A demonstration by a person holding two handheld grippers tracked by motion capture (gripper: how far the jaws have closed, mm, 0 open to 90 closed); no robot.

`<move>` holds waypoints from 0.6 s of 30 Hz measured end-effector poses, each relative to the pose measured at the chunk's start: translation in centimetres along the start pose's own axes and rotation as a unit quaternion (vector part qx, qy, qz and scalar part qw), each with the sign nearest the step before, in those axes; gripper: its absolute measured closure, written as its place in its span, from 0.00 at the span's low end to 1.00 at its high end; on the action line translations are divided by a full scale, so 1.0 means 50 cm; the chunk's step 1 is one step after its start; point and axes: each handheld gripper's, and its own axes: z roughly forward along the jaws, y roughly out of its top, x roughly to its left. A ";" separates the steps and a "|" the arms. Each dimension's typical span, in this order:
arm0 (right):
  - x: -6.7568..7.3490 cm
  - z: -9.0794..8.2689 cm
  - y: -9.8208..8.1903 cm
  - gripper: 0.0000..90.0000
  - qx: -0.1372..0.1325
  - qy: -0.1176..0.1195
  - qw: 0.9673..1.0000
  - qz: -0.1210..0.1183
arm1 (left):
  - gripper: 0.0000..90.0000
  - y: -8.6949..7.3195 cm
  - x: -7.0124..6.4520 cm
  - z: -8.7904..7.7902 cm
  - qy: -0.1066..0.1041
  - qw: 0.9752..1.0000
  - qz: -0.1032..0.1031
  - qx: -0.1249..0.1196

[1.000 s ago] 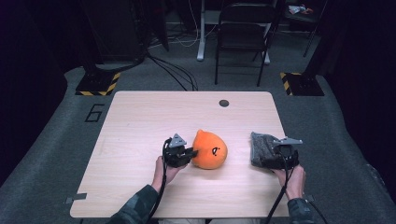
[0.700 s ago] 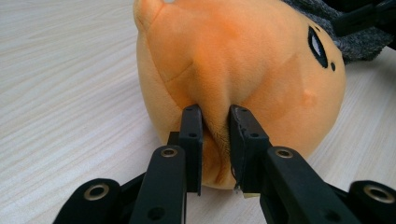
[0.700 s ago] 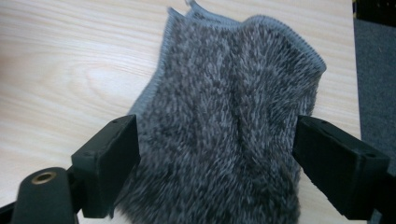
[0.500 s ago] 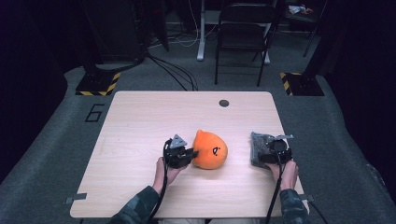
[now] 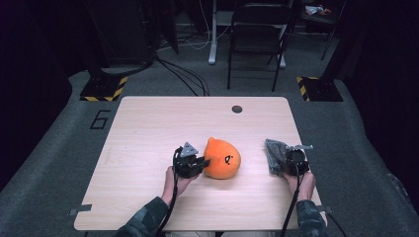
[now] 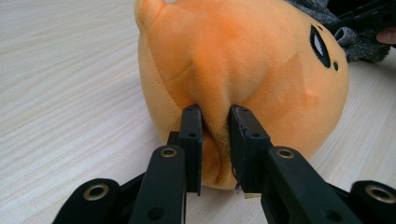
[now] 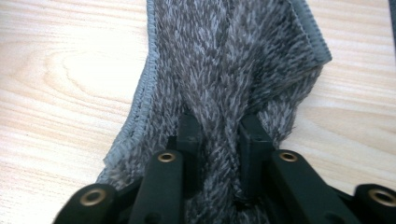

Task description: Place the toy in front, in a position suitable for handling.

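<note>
An orange plush toy (image 5: pixel 222 159) is sat near the middle of the wooden table (image 5: pixel 148 128), a bit toward the person's side. It's round and squishy, with a small nub ear on top and a black stitched eye and mouth on the side turned toward the right gripper (image 5: pixel 292 160). Its soft back is pinched by the left gripper (image 6: pixel 215 135), with a fold of orange fabric bunched up between the two black jaws.

Over on the right, a grey fuzzy cloth (image 7: pixel 233 60) is laid flat on the wood, well apart from the plush. It's a shaggy, mottled grey-brown pile with a stitched lighter grey hem. The right gripper's jaws have just been closing, and a ridge of the fur is squeezed between them now.
</note>
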 end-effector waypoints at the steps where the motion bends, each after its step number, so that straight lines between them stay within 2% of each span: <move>1: 0.001 -0.003 0.000 0.84 0.002 -0.001 1.000 0.005 | 0.84 0.001 -0.001 0.000 0.001 1.000 -0.001 0.001; 6: -0.009 -0.033 0.009 0.85 -0.034 0.006 0.999 0.024 | 0.84 0.001 0.000 0.000 0.001 1.000 0.000 0.000; 11: -0.001 -0.074 0.024 0.85 -0.068 0.021 0.997 0.013 | 0.84 0.003 -0.001 0.000 0.001 1.000 0.001 -0.001; 18: 0.026 -0.115 0.036 0.84 -0.089 0.041 0.995 -0.002 | 0.84 0.006 -0.008 0.000 0.000 1.000 0.000 -0.003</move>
